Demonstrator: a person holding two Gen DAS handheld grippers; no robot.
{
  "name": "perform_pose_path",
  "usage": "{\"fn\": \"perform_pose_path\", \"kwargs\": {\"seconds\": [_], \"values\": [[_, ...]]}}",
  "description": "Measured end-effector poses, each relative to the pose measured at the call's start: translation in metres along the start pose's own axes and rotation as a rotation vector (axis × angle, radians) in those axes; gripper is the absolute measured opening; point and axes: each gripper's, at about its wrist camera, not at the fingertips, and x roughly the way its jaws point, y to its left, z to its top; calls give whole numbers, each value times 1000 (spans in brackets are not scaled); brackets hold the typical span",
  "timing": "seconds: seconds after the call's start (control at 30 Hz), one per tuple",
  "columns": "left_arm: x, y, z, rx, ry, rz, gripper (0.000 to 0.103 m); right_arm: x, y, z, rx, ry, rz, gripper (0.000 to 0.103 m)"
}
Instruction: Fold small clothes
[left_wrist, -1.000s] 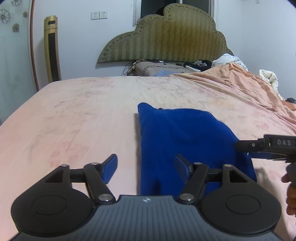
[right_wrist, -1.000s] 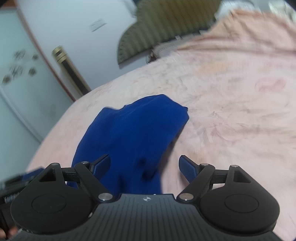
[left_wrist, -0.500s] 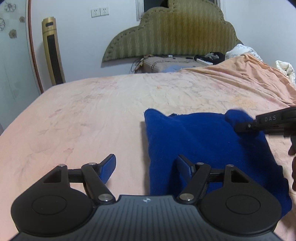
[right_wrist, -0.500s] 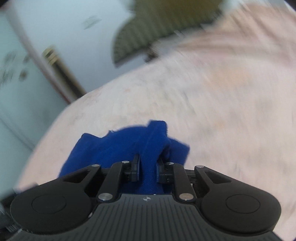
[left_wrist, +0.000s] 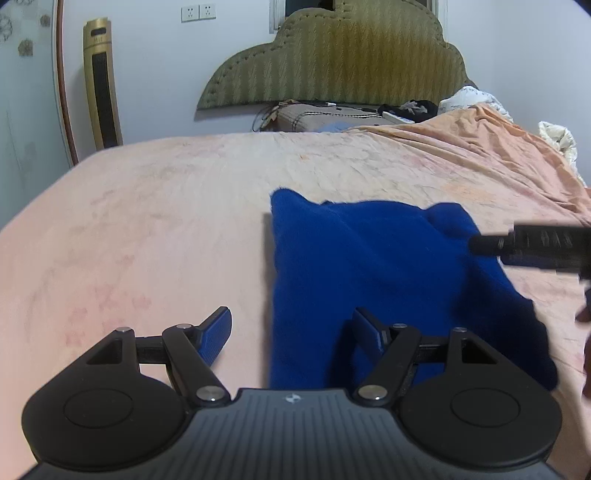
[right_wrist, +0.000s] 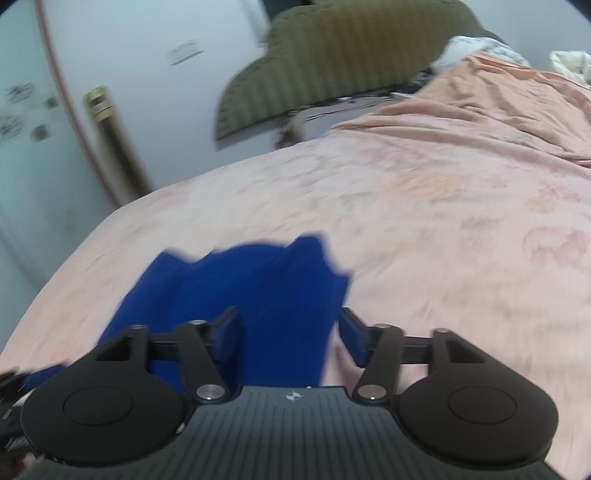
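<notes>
A: Where's the blue fleece garment (left_wrist: 373, 266)?
B: Flat on the pink bedsheet (left_wrist: 147, 221), centre-right.
A: Claws?
B: Left claw (left_wrist: 291, 332) spread wide, straddling its near-left edge. Right claw (right_wrist: 290, 328) also spread, nothing gripped.

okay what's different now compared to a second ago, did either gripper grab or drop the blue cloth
The right gripper closed on a far corner of the blue cloth half a second ago and has now opened, letting it go; that corner lies folded over. The left gripper stayed open near the cloth's near edge, holding nothing. The cloth remains on the pink bedsheet.
</notes>
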Motion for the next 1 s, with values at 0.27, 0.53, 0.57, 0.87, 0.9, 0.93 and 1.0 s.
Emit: {"fn": "perform_pose_path", "kwargs": {"seconds": [0.27, 0.53, 0.57, 0.87, 0.9, 0.93, 1.0], "values": [[-9, -5, -24, 2, 27, 5, 72, -20, 30, -36, -169, -15, -200, 79], [-20, 4, -41, -48, 37, 10, 72, -55, 50, -55, -174, -55, -144, 97], [-21, 5, -43, -50, 37, 11, 72, -56, 51, -58, -178, -49, -142, 97], [-33, 6, -55, -50, 13, 25, 76, -64, 55, -82, -157, -11, -136, 99], [-34, 7, -56, -53, 8, 26, 76, -65, 56, -86, -158, -7, -135, 99], [-35, 7, -58, -56, 2, 25, 76, -65, 57, -89, -162, -2, -135, 99], [-37, 8, -61, -61, -3, 25, 76, -65, 58, -94, -168, 4, -137, 99]]}}
